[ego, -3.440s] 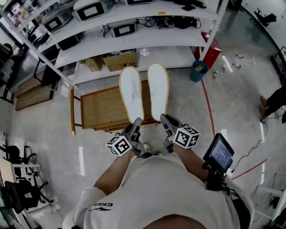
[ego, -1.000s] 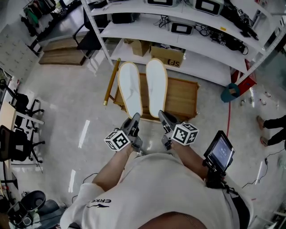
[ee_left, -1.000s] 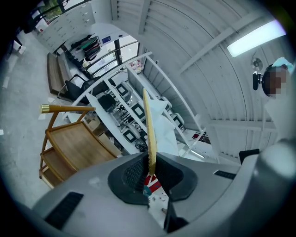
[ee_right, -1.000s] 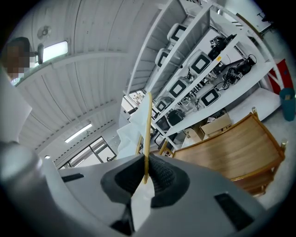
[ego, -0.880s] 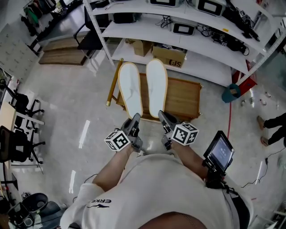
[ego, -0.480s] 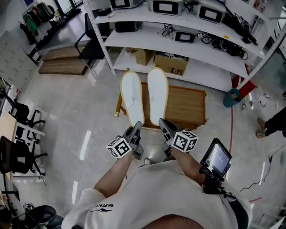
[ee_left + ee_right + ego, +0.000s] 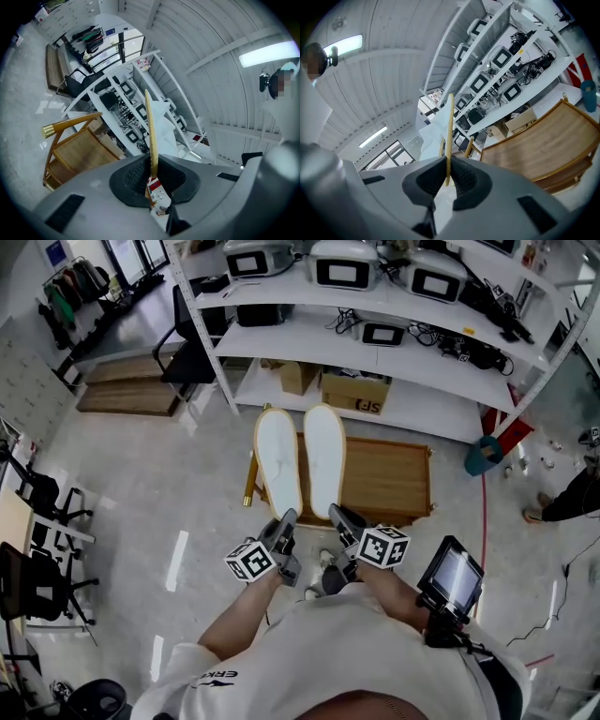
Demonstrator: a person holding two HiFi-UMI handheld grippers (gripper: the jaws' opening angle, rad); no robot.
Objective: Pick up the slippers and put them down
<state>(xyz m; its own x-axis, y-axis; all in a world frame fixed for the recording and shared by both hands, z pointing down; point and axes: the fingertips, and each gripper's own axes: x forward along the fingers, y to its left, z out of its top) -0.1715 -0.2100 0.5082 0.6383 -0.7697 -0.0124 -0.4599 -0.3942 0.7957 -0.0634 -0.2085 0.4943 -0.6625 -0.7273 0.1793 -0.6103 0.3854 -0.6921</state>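
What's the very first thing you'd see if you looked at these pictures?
The left slipper and the right slipper, both white, jump out in the middle of the head view, side by side. Each is pinched at its near end, one by the left gripper, the other by the right gripper. Beneath them a low wooden table stands on the floor, before white shelves of screens.

slippers (image 7: pixel 278 460): white, tan edge | table (image 7: pixel 384 476): brown wood | shelves (image 7: pixel 300 334): white

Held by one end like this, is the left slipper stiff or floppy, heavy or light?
Probably fairly stiff: the left slipper juts out flat from the left gripper without drooping. Likely light: a pinch at one end carries it.
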